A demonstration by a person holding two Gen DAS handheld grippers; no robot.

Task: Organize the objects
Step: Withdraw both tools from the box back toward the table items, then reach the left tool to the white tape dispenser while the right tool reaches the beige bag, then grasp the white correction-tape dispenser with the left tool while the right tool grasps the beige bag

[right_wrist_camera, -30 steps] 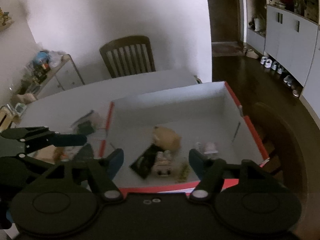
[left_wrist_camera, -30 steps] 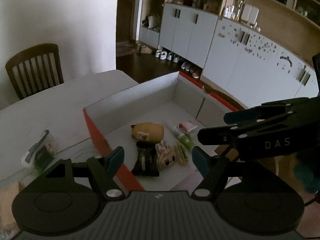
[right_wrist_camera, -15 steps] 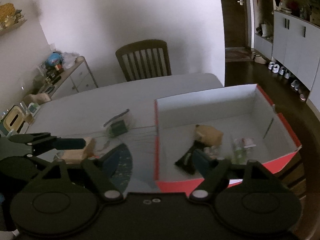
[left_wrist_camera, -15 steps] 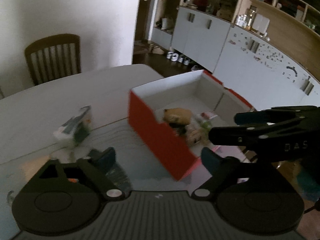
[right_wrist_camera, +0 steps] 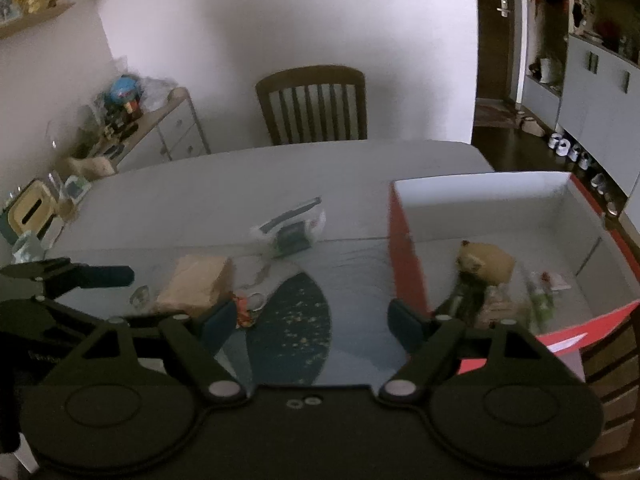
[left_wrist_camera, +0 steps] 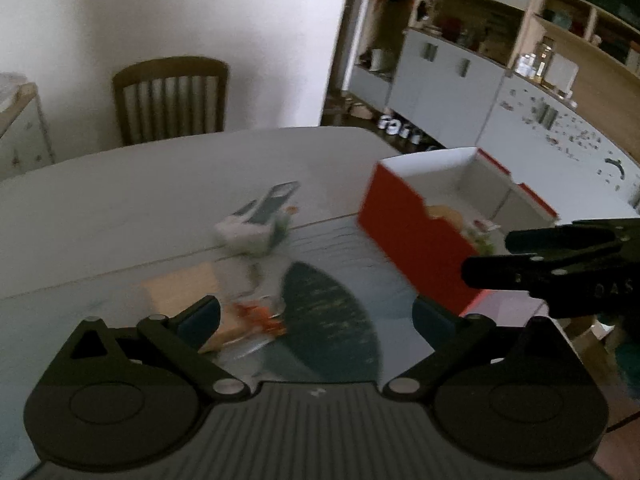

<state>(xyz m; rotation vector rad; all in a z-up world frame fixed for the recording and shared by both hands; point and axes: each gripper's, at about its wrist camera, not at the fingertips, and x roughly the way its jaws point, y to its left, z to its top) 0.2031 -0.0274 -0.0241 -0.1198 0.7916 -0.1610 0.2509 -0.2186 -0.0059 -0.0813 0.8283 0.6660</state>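
Note:
A red box with a white inside [right_wrist_camera: 404,248] stands at the table's right end and holds a tan plush [right_wrist_camera: 486,262], a dark packet and other small items. It also shows in the left wrist view [left_wrist_camera: 404,224]. On the table left of it lie a clear bag with a dark packet [right_wrist_camera: 290,228], a tan paper packet [right_wrist_camera: 198,286] and a small orange keyring [right_wrist_camera: 244,314]. My left gripper [left_wrist_camera: 316,314] is open and empty above the keyring and tan packet. My right gripper [right_wrist_camera: 310,318] is open and empty above the dark fan-shaped mat [right_wrist_camera: 292,332].
A wooden chair [right_wrist_camera: 314,106] stands at the table's far side. A cluttered sideboard [right_wrist_camera: 132,128] is at the far left. A yellow tissue box [right_wrist_camera: 30,212] sits at the table's left edge. White cabinets [left_wrist_camera: 460,80] line the right wall.
Both grippers have swung left, away from the box and over the loose items on the table. Both stay open and empty.

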